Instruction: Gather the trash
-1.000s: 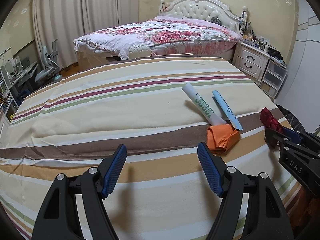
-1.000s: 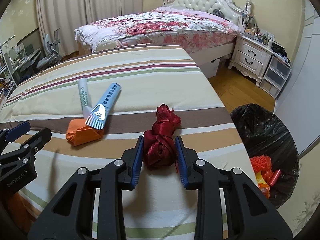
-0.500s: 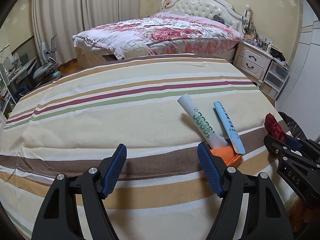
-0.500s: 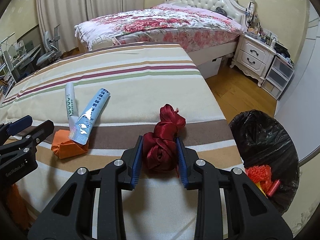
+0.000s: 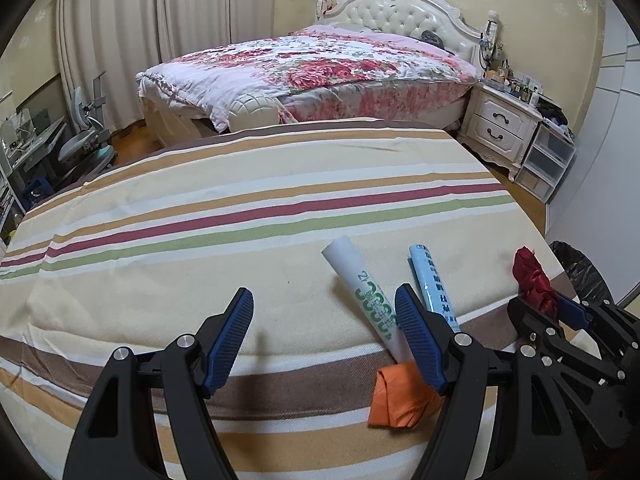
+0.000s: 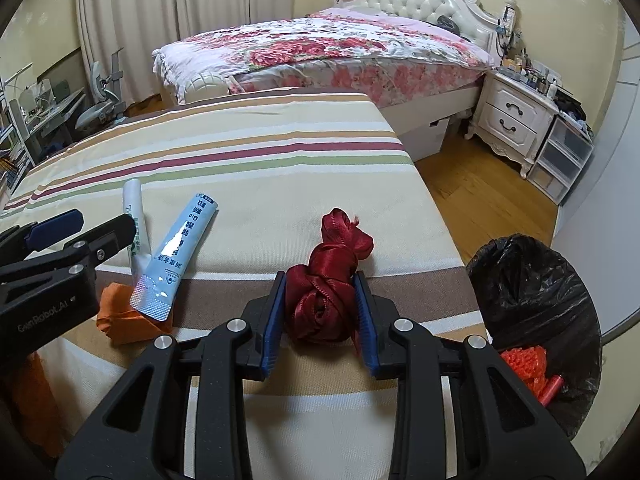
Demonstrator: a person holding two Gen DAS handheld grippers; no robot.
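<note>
On the striped bedspread, your right gripper clamps the red ribbon.
Your left gripper stands open, holding nothing, beside the white tube.

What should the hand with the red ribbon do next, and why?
Probably lift the red ribbon and carry it right, over the black bin. The right gripper has its jaws closed on it, it still lies on the bed, and the bin stands beside the bed.

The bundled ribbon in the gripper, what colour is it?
Dark red and satiny, the ribbon shows best in the right wrist view.
</note>
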